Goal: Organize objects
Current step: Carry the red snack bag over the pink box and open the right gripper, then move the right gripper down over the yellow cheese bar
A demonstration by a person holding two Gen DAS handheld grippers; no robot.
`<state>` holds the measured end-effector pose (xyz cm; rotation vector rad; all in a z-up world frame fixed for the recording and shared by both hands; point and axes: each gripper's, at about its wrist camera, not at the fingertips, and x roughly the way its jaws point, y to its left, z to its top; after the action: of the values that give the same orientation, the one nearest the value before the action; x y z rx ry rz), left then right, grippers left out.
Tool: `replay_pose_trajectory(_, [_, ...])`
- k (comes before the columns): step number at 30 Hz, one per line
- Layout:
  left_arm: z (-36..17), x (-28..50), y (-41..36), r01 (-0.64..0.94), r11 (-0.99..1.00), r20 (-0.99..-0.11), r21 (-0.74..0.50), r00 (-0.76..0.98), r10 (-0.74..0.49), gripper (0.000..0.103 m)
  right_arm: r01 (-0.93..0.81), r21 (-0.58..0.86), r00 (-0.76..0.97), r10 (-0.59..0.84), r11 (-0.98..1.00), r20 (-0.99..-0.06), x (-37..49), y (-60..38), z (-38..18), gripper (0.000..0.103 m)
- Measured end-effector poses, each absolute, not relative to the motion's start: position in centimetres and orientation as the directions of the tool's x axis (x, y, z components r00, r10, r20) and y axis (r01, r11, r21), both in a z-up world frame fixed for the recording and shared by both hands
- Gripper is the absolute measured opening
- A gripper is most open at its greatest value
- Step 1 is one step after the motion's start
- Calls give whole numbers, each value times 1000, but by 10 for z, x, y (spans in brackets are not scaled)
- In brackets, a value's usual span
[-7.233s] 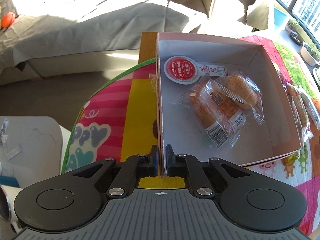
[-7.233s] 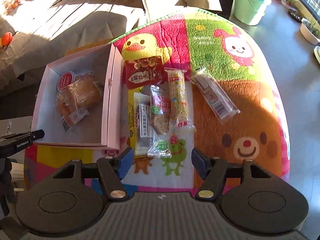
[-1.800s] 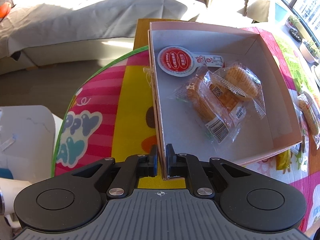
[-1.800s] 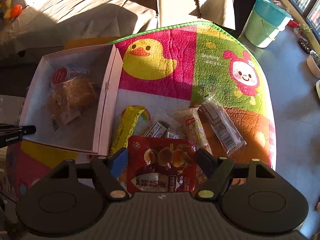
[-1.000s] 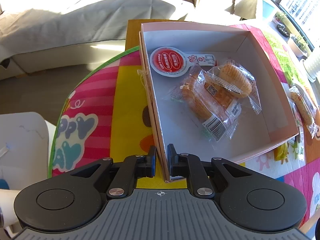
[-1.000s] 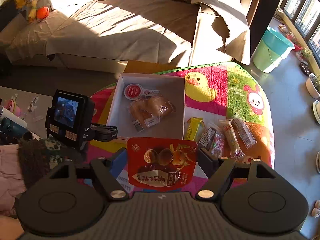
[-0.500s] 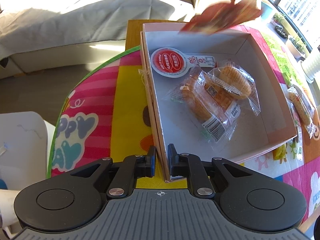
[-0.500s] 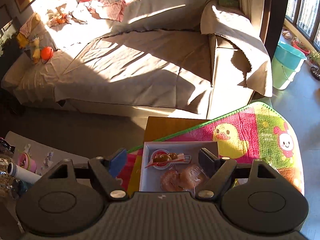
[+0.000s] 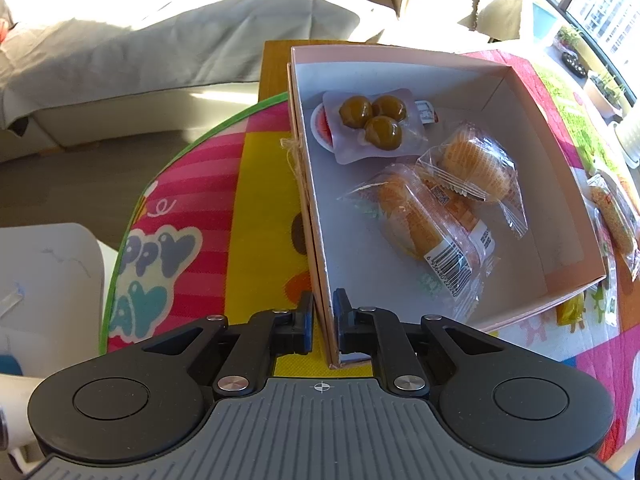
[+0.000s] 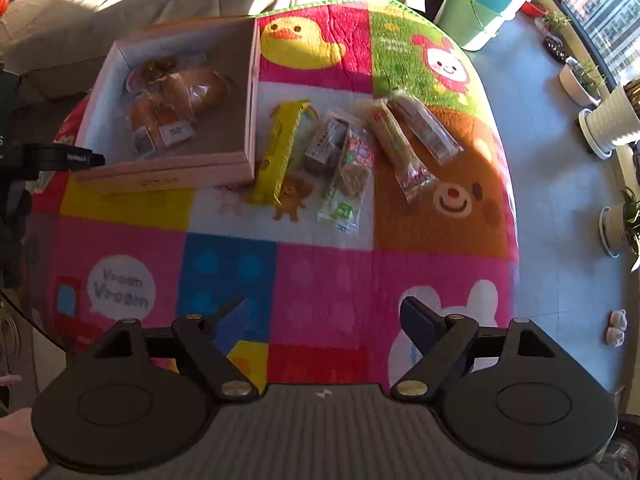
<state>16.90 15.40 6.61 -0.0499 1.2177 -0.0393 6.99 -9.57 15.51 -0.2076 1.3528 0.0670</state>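
At the far left the left tool (image 9: 320, 320) is seen clenched on the near left wall of the shallow pink cardboard box (image 9: 316, 216), one finger outside the wall and one inside, near the box's near corner. The box (image 10: 250, 92) rests on the colourful patchwork cartoon cloth (image 10: 320, 272) that covers the desk, at its far left part. Inside the box, toward the far left corner, a clear vacuum pouch with three brown round pieces (image 9: 372, 122) lies flat on top of a round red-and-white packet (image 9: 322, 128), of which only an edge is visible. Further right in the box two clear-wrapped orange cakes are seen: a long one with a barcode label (image 9: 428, 224) and a fluted one (image 9: 476, 160) that partly overlaps it. Just beside the right wall of the box, on the cloth, a yellow snack bar (image 10: 280, 156) lies lengthwise, followed by a dark grey wrapped bar (image 10: 324, 142), a clear packet with red and green print (image 10: 350, 178), a long pale grain bar (image 10: 400, 148) and a clear-wrapped brown bar (image 10: 424, 128). The right tool (image 10: 324, 316) is held above the near part of the cloth, well apart from the snacks; its jaws have just been opening, stand wide and released, and nothing is seen between them.
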Motion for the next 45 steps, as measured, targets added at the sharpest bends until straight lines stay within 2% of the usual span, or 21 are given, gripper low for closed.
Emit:
replay_pose_trajectory(4, [66,168,154,3,998,-936,-58,348,-55,12,-152,-96,202,-65,984,-977,73,-115,134,83])
replay_pose_trajectory(13, [71,169,148,13,1000,-944,-23,330,-26,11,-182,40,247,85,982,-965,126,-113,112,81])
replay_pose_trajectory(15, [71,169,148,2,1000,-946,-22,324,-22,11,-239,56,268,121,969,-956,136,-104,108,73])
replay_pose_trajectory(17, [71,170,148,-12,1000,-948,-21,319,-16,11,-302,67,274,154,951,-949,145,-92,100,53])
replay_pose_trajectory(26, [75,171,143,-40,999,-952,20,305,31,10,-442,109,232,231,890,-945,178,-57,64,49])
replay_pose_trajectory(27, [76,171,142,-37,999,-952,24,303,34,10,-450,109,222,229,886,-948,179,-56,60,46])
replay_pose_trajectory(29, [75,171,141,-31,999,-953,35,299,42,10,-461,96,213,215,882,-953,178,-57,56,26])
replay_pose_trajectory(33, [74,171,140,-37,998,-954,42,297,51,10,-448,67,207,177,891,-962,169,-81,54,24])
replay_pose_trajectory(39, [75,172,139,-44,998,-954,35,297,47,10,-394,136,175,220,909,-960,150,-135,62,25])
replay_pose_trajectory(43, [75,171,140,-39,999,-953,31,301,42,10,-434,90,261,221,896,-940,147,-136,78,34])
replay_pose_trajectory(45, [75,170,139,-39,999,-952,34,303,44,10,-454,68,283,216,889,-935,153,-126,78,34])
